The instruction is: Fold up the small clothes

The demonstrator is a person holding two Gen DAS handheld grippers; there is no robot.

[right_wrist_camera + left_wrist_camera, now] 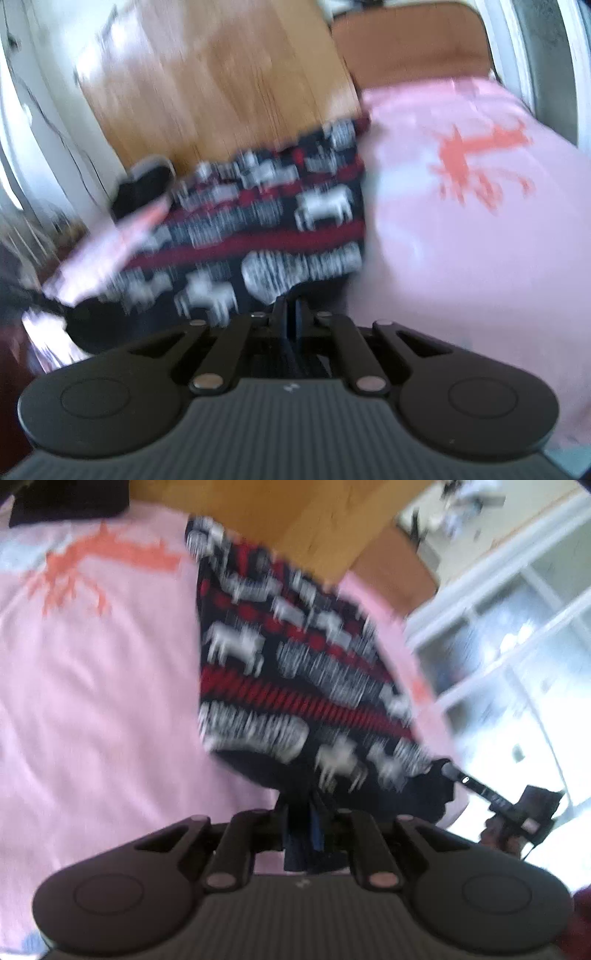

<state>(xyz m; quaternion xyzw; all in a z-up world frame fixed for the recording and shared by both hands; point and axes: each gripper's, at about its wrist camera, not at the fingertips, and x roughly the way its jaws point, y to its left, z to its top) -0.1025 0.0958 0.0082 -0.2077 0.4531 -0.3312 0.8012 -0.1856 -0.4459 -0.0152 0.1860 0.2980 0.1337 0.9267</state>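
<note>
A small dark knit garment (295,672) with red stripes and white animal figures lies on a pink cloth (103,701) that has an orange print. My left gripper (304,808) is shut on the garment's dark near hem. At the hem's right corner a thin black finger (476,786), seemingly of the other gripper, meets the fabric. In the right wrist view the same garment (266,229) stretches leftwards, and my right gripper (291,314) is shut on its near dark edge. Both views are blurred.
The pink cloth (461,258) covers most of the surface. Beyond it lie a light wooden board (295,524) (221,81) and a brown panel (413,44). White framed shelving (517,627) stands to the right in the left wrist view.
</note>
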